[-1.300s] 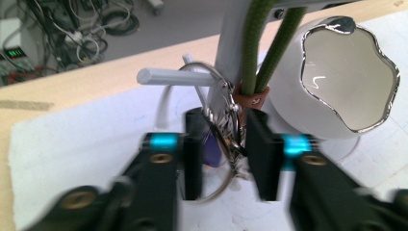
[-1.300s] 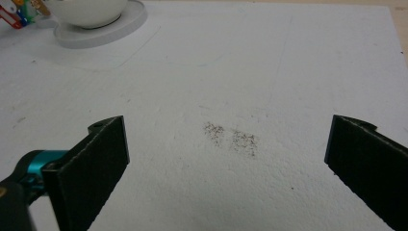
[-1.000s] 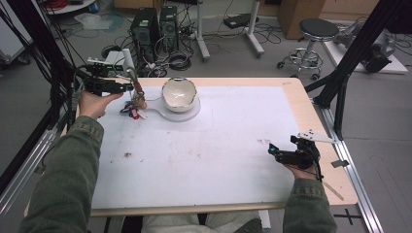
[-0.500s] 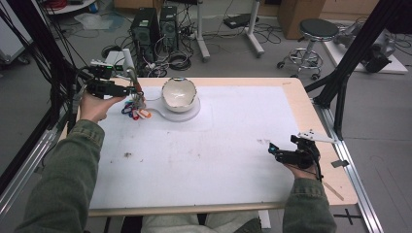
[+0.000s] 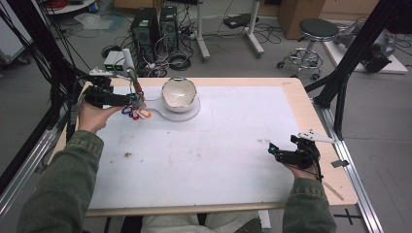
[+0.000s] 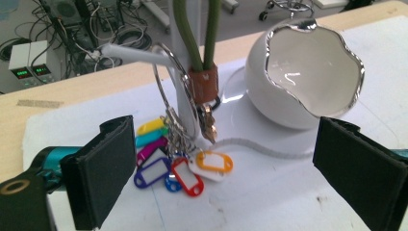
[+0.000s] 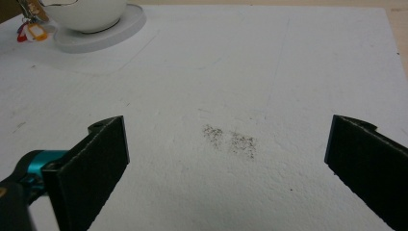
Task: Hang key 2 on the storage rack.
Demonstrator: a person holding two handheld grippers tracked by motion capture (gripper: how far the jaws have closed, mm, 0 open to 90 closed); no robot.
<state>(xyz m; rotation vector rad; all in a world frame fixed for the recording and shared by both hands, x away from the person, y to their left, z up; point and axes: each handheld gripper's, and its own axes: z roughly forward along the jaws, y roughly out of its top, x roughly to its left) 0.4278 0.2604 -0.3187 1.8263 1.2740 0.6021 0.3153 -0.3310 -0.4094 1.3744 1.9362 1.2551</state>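
A bunch of keys with several coloured tags (image 6: 185, 171) hangs from a metal ring on a green cord with a brown clasp (image 6: 203, 83); the tags rest on the white mat. My left gripper (image 6: 225, 144) is open, its jaws have just been opening, and the bunch lies just ahead of them, untouched. From above, the left gripper (image 5: 136, 101) sits left of the tags (image 5: 137, 113). A white bowl with a silver rim (image 5: 179, 93) stands on a round white base (image 5: 190, 115). My right gripper (image 5: 273, 150) rests open and empty at the table's right (image 7: 226, 139).
The white mat (image 5: 214, 145) covers most of the wooden table (image 5: 311, 111). A white rod (image 6: 132, 54) sticks out behind the key ring. A dark smudge (image 7: 230, 139) marks the mat ahead of the right gripper. Computers, cables and a stool (image 5: 313, 34) stand beyond the far edge.
The left gripper has let go of the key bunch and drawn back a little to the left and toward me, jaws wider. The right hand has stayed put.
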